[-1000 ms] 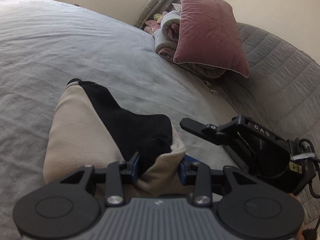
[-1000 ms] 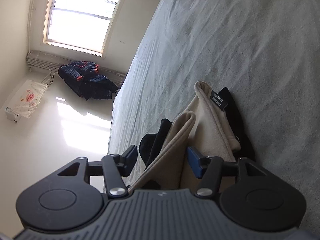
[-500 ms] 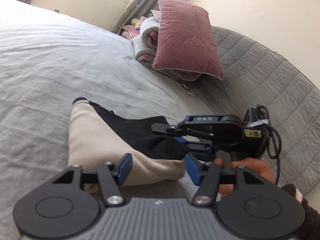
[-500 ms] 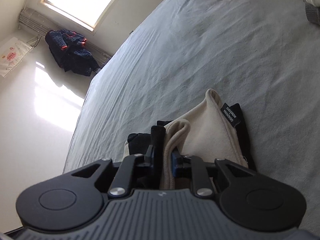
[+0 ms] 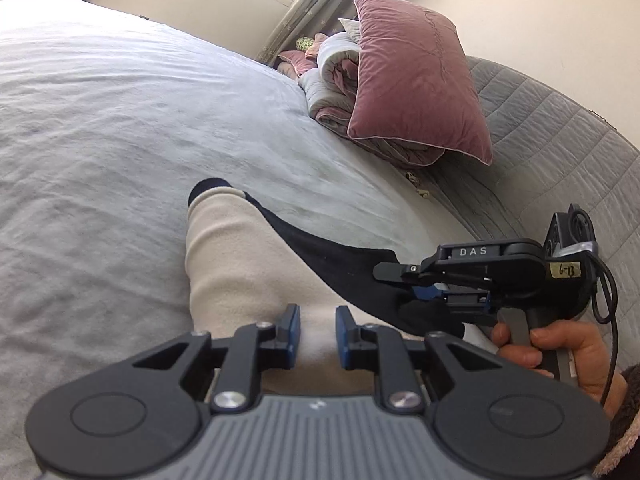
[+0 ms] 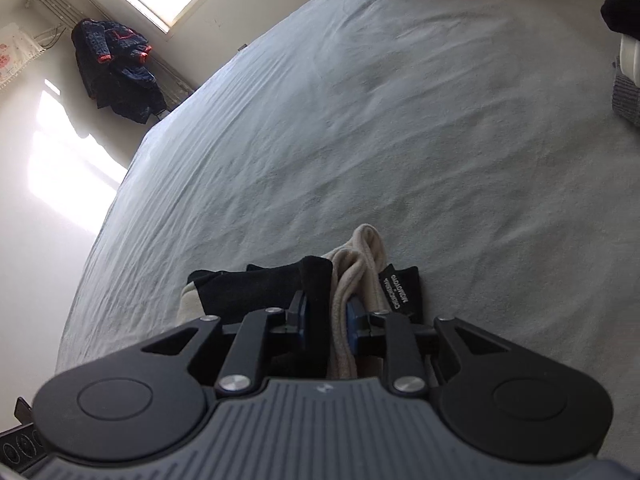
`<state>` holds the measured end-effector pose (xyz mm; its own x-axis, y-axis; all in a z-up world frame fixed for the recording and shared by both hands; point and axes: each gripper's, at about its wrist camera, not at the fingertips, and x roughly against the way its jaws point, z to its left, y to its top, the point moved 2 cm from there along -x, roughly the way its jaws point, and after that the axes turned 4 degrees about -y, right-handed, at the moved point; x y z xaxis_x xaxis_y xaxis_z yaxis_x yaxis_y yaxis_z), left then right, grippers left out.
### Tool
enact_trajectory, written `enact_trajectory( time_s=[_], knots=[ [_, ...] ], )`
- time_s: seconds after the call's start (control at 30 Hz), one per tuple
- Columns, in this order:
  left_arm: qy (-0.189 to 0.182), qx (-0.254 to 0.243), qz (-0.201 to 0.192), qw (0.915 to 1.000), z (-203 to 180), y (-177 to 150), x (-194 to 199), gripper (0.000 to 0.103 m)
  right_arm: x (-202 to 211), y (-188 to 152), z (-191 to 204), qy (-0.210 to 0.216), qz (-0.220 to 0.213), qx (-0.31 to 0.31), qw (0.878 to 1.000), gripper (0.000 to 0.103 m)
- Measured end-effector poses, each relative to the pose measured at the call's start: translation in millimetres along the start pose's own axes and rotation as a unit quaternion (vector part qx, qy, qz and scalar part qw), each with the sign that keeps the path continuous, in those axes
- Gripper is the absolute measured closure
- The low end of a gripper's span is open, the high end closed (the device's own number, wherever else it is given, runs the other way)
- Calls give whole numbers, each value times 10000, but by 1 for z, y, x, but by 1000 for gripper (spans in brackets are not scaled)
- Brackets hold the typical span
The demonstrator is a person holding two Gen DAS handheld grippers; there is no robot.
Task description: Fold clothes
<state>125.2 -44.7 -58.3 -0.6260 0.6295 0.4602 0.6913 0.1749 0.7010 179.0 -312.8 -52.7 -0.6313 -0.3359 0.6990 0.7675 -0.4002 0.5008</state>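
Note:
A folded beige and black garment (image 5: 248, 264) lies on the grey bed (image 5: 120, 120). My left gripper (image 5: 317, 332) is over its near beige edge, jaws a little apart with beige cloth between them; I cannot tell whether they grip it. My right gripper (image 6: 327, 316) is shut on the bunched beige and black cloth (image 6: 352, 276) at the garment's right end. It also shows in the left wrist view (image 5: 416, 284), held by a hand, pinching the black layer.
A pink pillow (image 5: 416, 80) leans on folded bedding (image 5: 332, 92) at the bed's far right, against a grey quilted headboard (image 5: 560, 152). A dark jacket (image 6: 116, 68) hangs under the window. Dark and grey items (image 6: 624, 40) sit at the right edge.
My left gripper let go of the garment's corner, opened wide, then narrowed over the beige edge. My right gripper shut on the bunched cloth and has moved it down toward the bed.

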Motion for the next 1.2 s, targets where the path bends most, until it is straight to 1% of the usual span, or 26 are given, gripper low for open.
enact_trajectory(
  time_s=[0.1, 0.13, 0.23, 0.3, 0.37, 0.47, 0.5, 0.57, 0.6, 0.67, 0.73, 0.77, 0.83, 0.9, 0.97, 1.03, 1.07, 1.13, 1.2],
  knots=[
    [128, -175, -82, 9997, -6, -4, -5, 84, 17, -1, 4, -125, -235, 202, 9994, 61],
    [155, -206, -104, 9996, -7, -5, -6, 84, 24, -2, 6, -120, -301, 270, 9991, 61],
    [213, -234, -135, 9994, -9, -6, -8, 84, 41, -5, 14, 127, -383, 463, 9981, 61],
    [236, -213, -136, 9994, -10, -6, -7, 84, 48, -11, 22, 247, -313, 625, 9972, 61],
    [260, -192, -136, 9994, -10, -6, -7, 84, 46, -19, 28, 55, -119, 796, 9967, 61],
    [291, -153, -113, 9994, -11, -5, -6, 84, 30, -30, 32, -366, 255, 974, 9942, 61],
    [303, -147, -100, 9994, -12, -5, -6, 84, 24, -33, 33, -468, 344, 1010, 9932, 68],
    [340, -145, -81, 9993, -13, -3, -6, 84, 23, -35, 35, -469, 291, 1074, 9927, 77],
    [316, -110, -98, 9994, -13, -2, -5, 84, 26, -35, 37, -407, 195, 1127, 9926, 79],
    [199, 13, -176, 9996, -12, 1, -1, 84, 38, -32, 41, -195, -53, 1204, 9925, 88],
    [113, 95, -177, 9997, -11, 0, -3, 84, 48, -29, 41, -42, -261, 1207, 9923, 89],
    [75, 130, -166, 9997, -11, -1, -5, 84, 50, -28, 38, -45, -306, 1208, 9922, 90],
    [20, 142, -129, 9998, -11, -4, -9, 84, 42, -31, 29, -227, -218, 1195, 9923, 90],
    [27, -45, -67, 10000, -15, -8, -12, 83, 29, -39, 17, -493, -95, 1191, 9916, 90],
    [68, -216, -41, 9997, -19, -10, -13, 83, 27, -45, 7, -442, -173, 1072, 9931, 90],
    [83, -291, -12, 9995, -20, -10, -13, 83, 29, -47, 2, -394, -254, 917, 9947, 85],
    [78, -275, 1, 9996, -20, -9, -12, 82, 31, -47, 2, -376, -296, 861, 9951, 80],
    [69, -197, 10, 9998, -19, -7, -11, 82, 35, -46, 5, -363, -379, 880, 9947, 78],
    [70, -160, 3, 9998, -18, -6, -11, 82, 38, -45, 13, -391, -465, 987, 9933, 73]
  ],
)
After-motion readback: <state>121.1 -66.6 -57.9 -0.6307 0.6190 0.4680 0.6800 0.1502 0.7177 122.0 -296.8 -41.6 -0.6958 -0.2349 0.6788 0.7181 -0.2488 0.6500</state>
